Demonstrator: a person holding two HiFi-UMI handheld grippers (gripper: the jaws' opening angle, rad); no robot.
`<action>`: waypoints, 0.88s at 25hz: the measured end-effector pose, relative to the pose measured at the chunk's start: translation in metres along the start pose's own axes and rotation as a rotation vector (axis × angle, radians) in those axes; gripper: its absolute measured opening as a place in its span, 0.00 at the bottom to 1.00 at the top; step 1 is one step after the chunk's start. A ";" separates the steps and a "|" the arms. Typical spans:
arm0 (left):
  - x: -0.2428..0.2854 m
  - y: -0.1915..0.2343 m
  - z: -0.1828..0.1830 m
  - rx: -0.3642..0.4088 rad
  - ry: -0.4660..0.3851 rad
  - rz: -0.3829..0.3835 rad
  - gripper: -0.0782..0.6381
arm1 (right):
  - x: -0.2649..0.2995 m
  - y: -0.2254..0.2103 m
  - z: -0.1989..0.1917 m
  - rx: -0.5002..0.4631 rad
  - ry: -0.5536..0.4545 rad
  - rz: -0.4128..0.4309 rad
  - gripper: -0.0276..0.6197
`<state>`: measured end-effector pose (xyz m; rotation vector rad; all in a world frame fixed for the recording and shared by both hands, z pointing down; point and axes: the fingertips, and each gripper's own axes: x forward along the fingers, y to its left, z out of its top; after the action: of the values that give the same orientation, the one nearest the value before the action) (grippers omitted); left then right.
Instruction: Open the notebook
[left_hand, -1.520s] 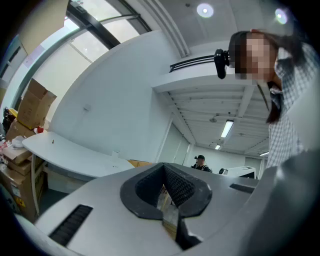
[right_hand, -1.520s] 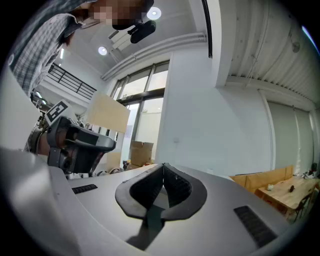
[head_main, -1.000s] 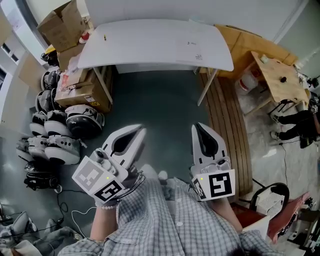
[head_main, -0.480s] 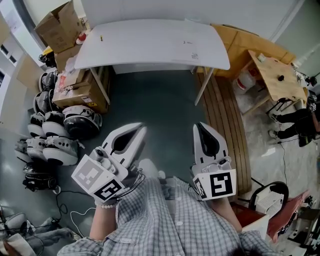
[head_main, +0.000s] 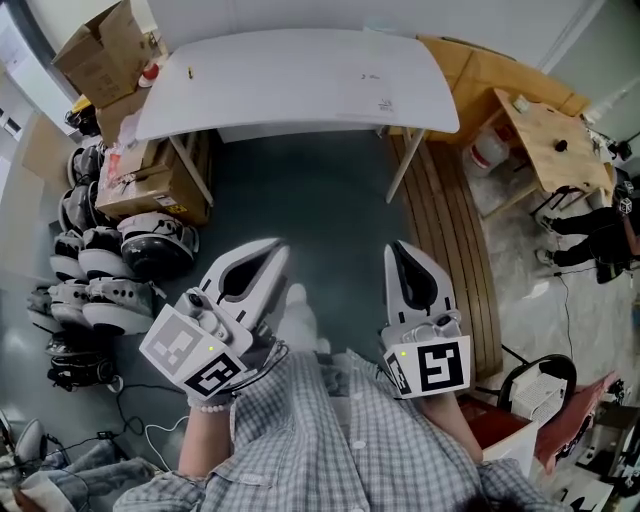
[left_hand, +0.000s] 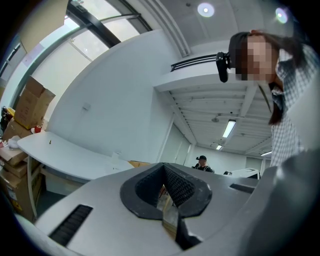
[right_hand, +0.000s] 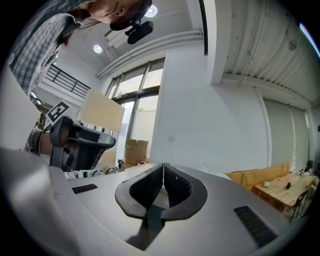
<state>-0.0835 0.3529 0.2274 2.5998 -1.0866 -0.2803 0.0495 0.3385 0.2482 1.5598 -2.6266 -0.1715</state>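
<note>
I cannot make out a notebook; the white table (head_main: 290, 80) at the far side carries only a few small items, too small to tell. Both grippers are held level over the dark floor, well short of the table. In the head view my left gripper (head_main: 278, 246) is at the lower left and my right gripper (head_main: 393, 247) at the lower right. In the left gripper view the left gripper (left_hand: 164, 165) has its jaws together with nothing between them. The right gripper (right_hand: 163, 165) likewise stands shut and empty in its own view.
Cardboard boxes (head_main: 100, 60) and a row of white helmets (head_main: 100, 270) line the left side. Wooden planks (head_main: 450, 220) and a small wooden table (head_main: 550, 150) stand at the right, a chair (head_main: 540, 395) at the lower right. Cables (head_main: 130, 400) lie on the floor at the lower left. A person (left_hand: 201, 162) stands far off.
The table and the boxes have shifted a little in the head view as I come nearer. Both grippers keep the same shut pose in front of me.
</note>
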 end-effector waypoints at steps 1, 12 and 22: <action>0.006 0.002 0.001 0.003 0.005 -0.007 0.12 | 0.004 -0.003 -0.001 -0.003 0.004 -0.004 0.08; 0.061 0.059 0.025 0.017 0.037 -0.055 0.12 | 0.080 -0.032 -0.001 -0.011 0.015 -0.045 0.08; 0.096 0.110 0.050 0.015 0.026 -0.107 0.12 | 0.139 -0.047 0.005 -0.035 0.021 -0.094 0.08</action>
<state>-0.1039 0.2000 0.2142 2.6725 -0.9456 -0.2624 0.0231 0.1943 0.2385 1.6644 -2.5221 -0.2046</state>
